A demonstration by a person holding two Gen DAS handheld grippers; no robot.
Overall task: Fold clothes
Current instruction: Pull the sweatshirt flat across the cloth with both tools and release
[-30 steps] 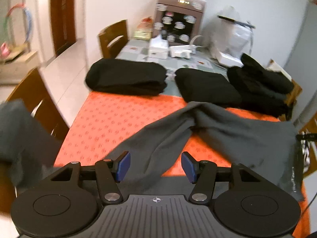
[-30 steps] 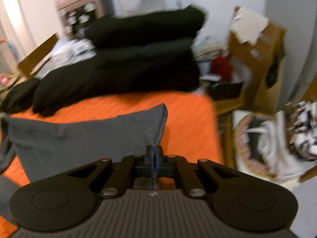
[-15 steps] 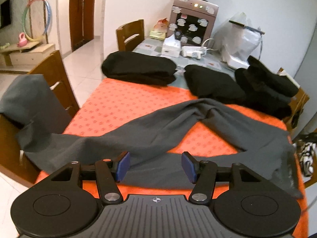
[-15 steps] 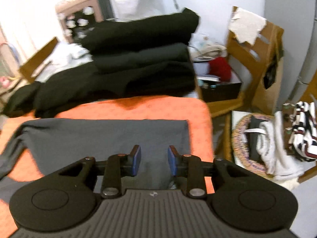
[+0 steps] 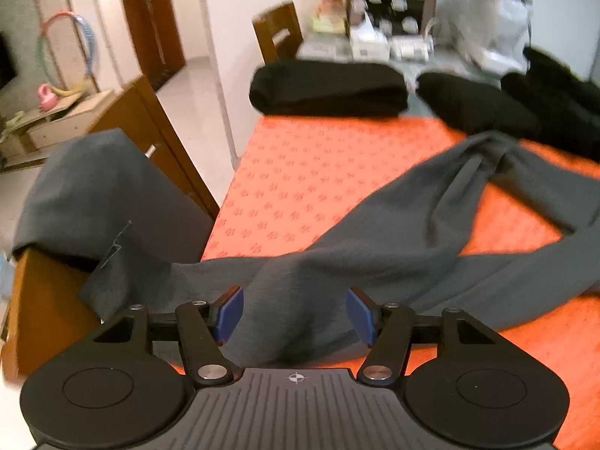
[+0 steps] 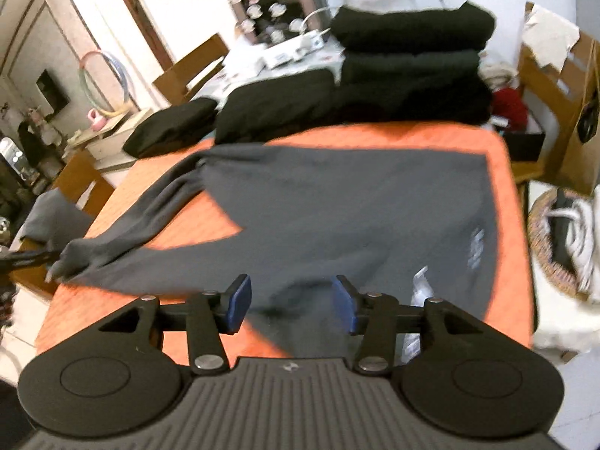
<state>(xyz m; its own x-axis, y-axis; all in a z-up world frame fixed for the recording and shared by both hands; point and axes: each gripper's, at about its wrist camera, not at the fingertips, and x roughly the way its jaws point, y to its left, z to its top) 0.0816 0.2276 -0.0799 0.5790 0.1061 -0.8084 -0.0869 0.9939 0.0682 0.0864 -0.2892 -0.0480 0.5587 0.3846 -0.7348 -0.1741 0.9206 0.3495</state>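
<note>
The right hand-held gripper [image 6: 288, 305] had just let go of the grey garment [image 6: 348, 210]. A second before, its jaws were pressed together on a raised corner of the cloth; then they were opening, and at this moment they stood apart above the near part of the garment, with cloth under the gap but no pad pressing on it. The body of the garment now lay flat on the orange tabletop [image 6: 498, 157], close to its right edge.

The left hand-held gripper [image 5: 294, 313] was also spread, its jaws having opened a little further, and it held nothing. It had come lower over the near-left corner of the tabletop, where the long grey part [image 5: 375, 240] of the garment ran across and its end hung over the wooden chair [image 5: 168, 142] beside the left edge.

In my judgement the spreading step was finished on the right side. That hanging end was not yet brought onto the tabletop, so no fold could begin cleanly. The folded black clothes [image 6: 408, 56] lay along the far edge.
</note>
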